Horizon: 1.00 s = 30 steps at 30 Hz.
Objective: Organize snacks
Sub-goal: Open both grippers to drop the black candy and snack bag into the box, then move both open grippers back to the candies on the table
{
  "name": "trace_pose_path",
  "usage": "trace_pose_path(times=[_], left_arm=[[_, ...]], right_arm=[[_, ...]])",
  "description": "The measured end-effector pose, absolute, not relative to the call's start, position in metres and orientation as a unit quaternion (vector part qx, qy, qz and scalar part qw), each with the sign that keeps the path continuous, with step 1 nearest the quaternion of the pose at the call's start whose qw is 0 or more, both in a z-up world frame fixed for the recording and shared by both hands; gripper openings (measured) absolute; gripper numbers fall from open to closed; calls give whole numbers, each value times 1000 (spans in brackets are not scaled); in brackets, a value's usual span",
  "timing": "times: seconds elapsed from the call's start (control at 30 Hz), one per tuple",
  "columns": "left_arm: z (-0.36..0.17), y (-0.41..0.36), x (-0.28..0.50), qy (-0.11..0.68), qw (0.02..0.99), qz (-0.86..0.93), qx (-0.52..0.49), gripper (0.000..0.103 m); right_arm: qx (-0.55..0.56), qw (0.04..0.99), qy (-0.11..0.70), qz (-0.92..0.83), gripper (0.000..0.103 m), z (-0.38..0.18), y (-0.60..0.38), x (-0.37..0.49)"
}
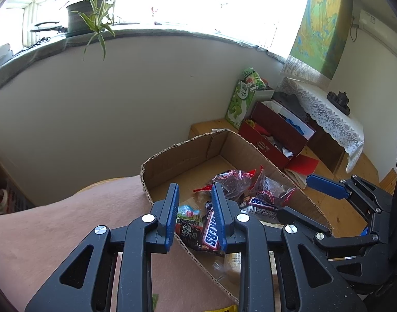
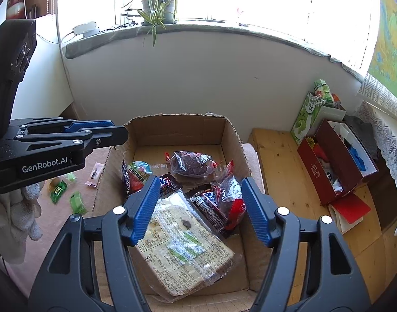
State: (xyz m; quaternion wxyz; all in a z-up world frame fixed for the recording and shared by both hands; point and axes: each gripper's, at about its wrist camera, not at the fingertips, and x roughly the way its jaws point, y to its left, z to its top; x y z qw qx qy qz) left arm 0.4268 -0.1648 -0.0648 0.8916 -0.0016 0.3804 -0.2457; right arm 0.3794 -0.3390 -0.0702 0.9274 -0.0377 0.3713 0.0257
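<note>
An open cardboard box (image 2: 177, 130) (image 1: 188, 153) sits on a pink cloth and holds several snacks: a clear-wrapped cracker block (image 2: 188, 241), dark red-sealed bags (image 2: 190, 163) (image 1: 240, 182), a dark bar (image 2: 211, 205) and a Snickers bar (image 1: 211, 231). My right gripper (image 2: 198, 208) is open and empty above the cracker block. My left gripper (image 1: 196, 215) is open and empty over the box's near edge, above the Snickers bar; it also shows at the left of the right wrist view (image 2: 105, 132). Loose green sweets (image 2: 77, 202) and a pink one (image 2: 94, 174) lie on the cloth left of the box.
A wooden floor (image 2: 284, 182) lies right of the box, with a red box of clutter (image 2: 328, 171) and a green carton (image 2: 306, 119). A white wall and a sill with a potted plant (image 2: 159, 7) stand behind. A white towel (image 2: 19, 213) lies at the left.
</note>
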Motion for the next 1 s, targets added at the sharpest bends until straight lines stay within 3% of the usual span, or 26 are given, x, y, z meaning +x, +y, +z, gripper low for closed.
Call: trace_pose_path(times=[0.13,0.27,0.37,1.0], left_arm=[[-58,-161,420,373,896,-242,1,32],[-53,-153,414,366,900,-238,-2,57],[-48,-143,410,363,902,-232,-6,57],[-49,-40,373,361,914,-181,-27,59]], right_arm=[[-43,930,365,24,80,-65,-334,373],[-48,931,362,26,84,-60,-327,365],[-53,932,358,30,88,-56,-320,357],[-73,931,347,89,88,-37,-258,318]])
